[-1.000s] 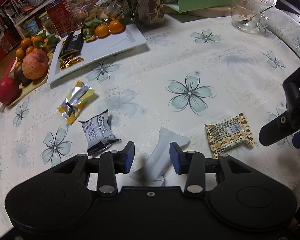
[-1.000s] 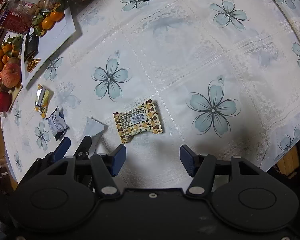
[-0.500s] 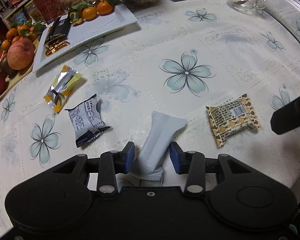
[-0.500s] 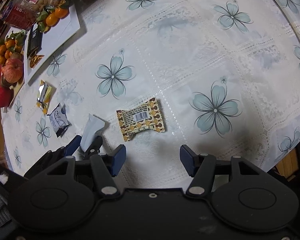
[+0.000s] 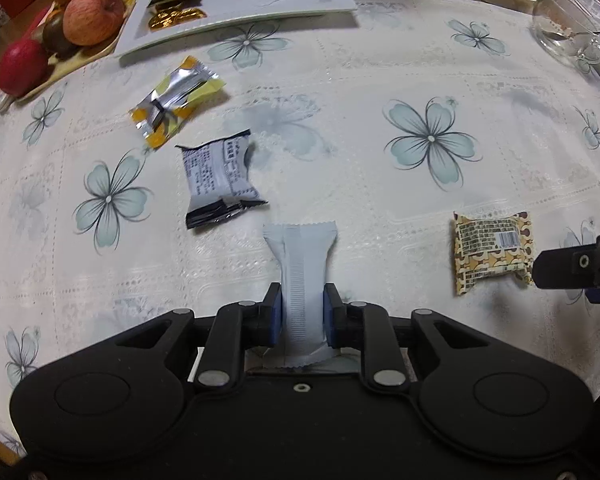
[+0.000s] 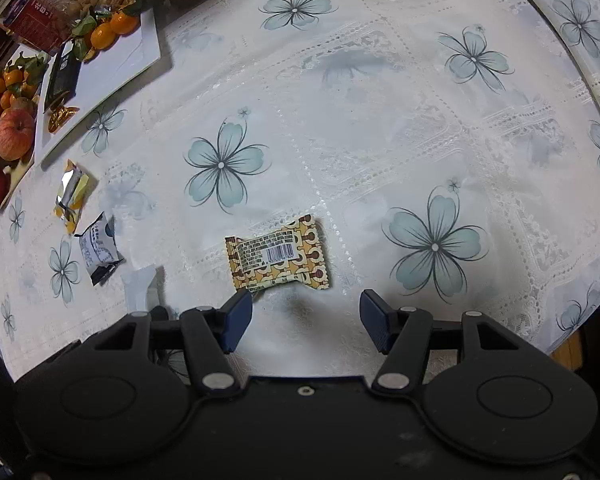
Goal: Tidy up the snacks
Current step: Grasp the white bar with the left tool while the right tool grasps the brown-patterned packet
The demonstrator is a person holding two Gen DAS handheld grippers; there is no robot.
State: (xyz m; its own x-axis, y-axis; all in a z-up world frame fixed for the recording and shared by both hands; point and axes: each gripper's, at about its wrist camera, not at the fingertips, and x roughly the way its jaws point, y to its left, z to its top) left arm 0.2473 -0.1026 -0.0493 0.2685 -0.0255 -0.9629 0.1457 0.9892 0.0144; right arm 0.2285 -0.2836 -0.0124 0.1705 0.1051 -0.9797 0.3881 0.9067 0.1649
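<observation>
My left gripper (image 5: pixel 300 300) points down at the flowered tablecloth, and its jaws are closing on a long white snack packet (image 5: pixel 300 252), with both blue pads against the packet's sides. That packet also shows as the white packet (image 6: pixel 140 284) in the right wrist view. My right gripper (image 6: pixel 306 312) stands open just short of a brown patterned packet (image 6: pixel 278 254), with nothing between its fingers. A grey and black packet (image 5: pixel 220 176) and a yellow and silver packet (image 5: pixel 176 98) lie to the left. A white plate (image 5: pixel 260 0) at the back holds a black bar and a gold candy.
A fruit tray with an apple (image 5: pixel 92 16) and tangerines sits at the back left beside the plate. A glass bowl (image 5: pixel 568 36) stands at the back right. The table edge (image 6: pixel 572 344) runs close to the right of my right gripper.
The left gripper moved forward and rolled until the white packet lay straight between its fingers, then its jaws closed in on the packet. The right gripper stayed open over the brown packet.
</observation>
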